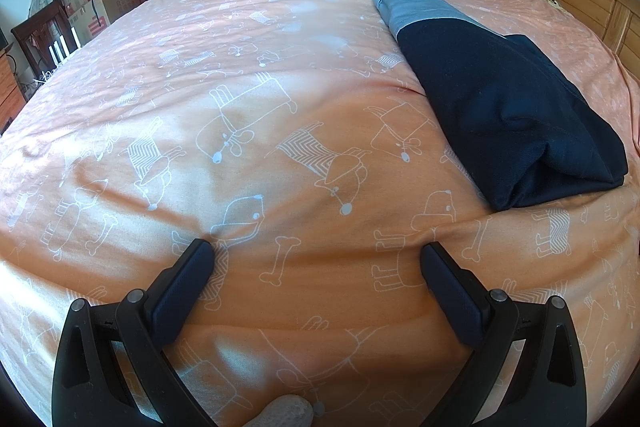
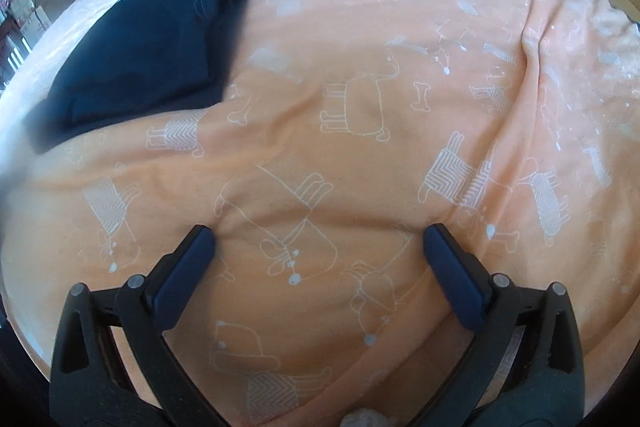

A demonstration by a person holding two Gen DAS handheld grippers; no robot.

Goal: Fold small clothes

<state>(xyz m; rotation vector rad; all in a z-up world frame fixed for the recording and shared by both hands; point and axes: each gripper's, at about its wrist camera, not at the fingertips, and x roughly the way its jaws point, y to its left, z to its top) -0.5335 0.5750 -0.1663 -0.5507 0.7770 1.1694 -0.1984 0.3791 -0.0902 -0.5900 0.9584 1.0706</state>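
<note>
Blurred along the near edge of the dark garment (image 2: 132, 43) in the right wrist view. Pale lump (image 1: 285, 411) cut off at the bottom edge, possibly a fingertip.

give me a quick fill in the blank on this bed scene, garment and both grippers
1. The folded garment is mostly dark ____ with a light grey band at one end.
2. It lies on an ____ bedcover printed with white dogs.
3. The left gripper is ____, holding nothing.
4. The right gripper is ____ too.

Missing words: navy; orange; open; open
</note>
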